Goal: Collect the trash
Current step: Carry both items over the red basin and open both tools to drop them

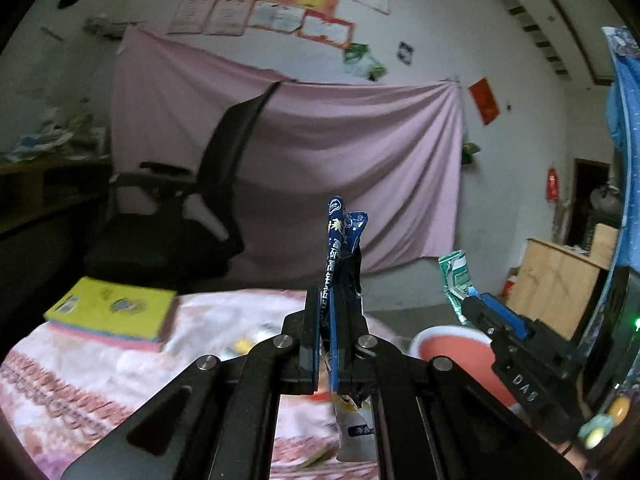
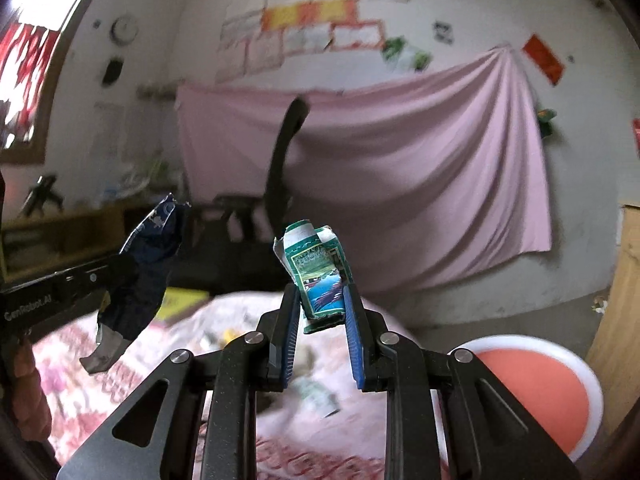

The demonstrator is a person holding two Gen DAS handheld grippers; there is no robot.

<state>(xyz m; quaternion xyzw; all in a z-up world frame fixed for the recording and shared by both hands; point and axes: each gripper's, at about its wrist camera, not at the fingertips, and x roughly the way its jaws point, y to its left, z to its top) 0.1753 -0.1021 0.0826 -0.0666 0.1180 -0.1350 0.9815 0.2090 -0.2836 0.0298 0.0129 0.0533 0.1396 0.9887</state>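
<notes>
- Dark blue wrapper (image 1: 340,256) pinched upright between the closed jaws of the left gripper (image 1: 332,320), held above the bed, its crumpled lower end hanging below the fingers.
- Same blue wrapper (image 2: 150,276) seen from the right wrist camera at far left, clamped by the left gripper (image 2: 120,276), silver inner side showing at the bottom.
- Green crumpled packet (image 2: 318,276) squeezed between the blue pads of the right gripper (image 2: 322,312), sticking up past the fingertips.
- Right gripper (image 1: 476,300) visible at the right edge of the left view, green packet (image 1: 454,276) rising from it, above the red basin (image 1: 452,350).
- Red basin (image 2: 532,396) with white rim beside the bed, low right.
- More small scraps blurred on the floral bedspread (image 1: 100,376) under both grippers.
- Yellow book (image 1: 114,306) atop a pink one on the bed, left.
- Black office chair (image 1: 188,216) behind, before a pink sheet (image 1: 360,152) hung on the wall.
</notes>
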